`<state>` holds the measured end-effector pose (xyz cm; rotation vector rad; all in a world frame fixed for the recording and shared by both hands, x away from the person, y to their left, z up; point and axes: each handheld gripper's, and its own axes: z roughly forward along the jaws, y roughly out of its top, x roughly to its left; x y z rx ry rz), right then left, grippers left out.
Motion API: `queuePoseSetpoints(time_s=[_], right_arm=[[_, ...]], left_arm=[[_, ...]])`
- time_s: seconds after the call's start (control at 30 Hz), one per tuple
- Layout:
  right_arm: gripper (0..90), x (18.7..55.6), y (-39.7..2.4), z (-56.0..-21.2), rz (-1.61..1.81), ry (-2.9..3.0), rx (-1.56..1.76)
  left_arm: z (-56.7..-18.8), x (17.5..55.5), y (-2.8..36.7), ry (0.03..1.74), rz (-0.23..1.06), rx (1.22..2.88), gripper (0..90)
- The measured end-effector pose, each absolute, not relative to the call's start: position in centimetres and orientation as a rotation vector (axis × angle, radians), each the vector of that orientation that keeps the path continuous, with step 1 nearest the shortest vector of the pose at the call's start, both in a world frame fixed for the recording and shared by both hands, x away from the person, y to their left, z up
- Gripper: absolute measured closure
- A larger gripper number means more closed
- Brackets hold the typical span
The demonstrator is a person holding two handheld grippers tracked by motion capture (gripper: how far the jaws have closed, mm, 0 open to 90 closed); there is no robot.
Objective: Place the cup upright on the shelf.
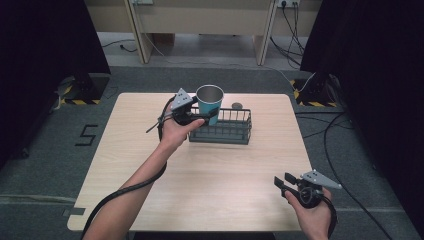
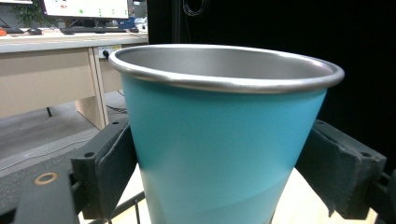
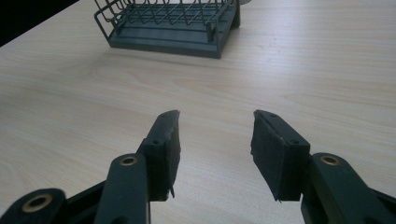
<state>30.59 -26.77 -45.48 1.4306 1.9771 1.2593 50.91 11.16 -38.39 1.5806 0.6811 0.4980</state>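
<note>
A grey carpeted floor (image 1: pixel 45 165) with black curtains at both sides surrounds a pale wooden table (image 1: pixel 210 175); desks stand at the back. Toward the table's far edge sits a dark wire basket (image 1: pixel 227 131), its base and mesh also seen in the right gripper view (image 3: pixel 168 35). A teal cup (image 1: pixel 210 102) with a steel rim is upright over the basket's left end, held above it by the left gripper (image 1: pixel 200 119), whose jaws press on the cup's two sides; the left gripper view shows the cup (image 2: pixel 219 154) wedged between both pads. A small dark round thing (image 1: pixel 237 105) lies on the table just behind the basket. The right gripper (image 1: pixel 284 181) hovers near the table's near right corner, jaws apart and holding nothing (image 3: pixel 215 140).
</note>
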Motion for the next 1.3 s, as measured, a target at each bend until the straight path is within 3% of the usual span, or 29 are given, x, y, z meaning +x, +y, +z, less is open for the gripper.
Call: queuePoseSetpoints(time_s=[1.3], right_arm=[[52.2, 30.5, -26.9, -45.5, 1.270, 1.974, 1.440]], left_arm=[[-40.9, 54.4, 9.6, 0.774, 0.502, 1.617, 15.3]])
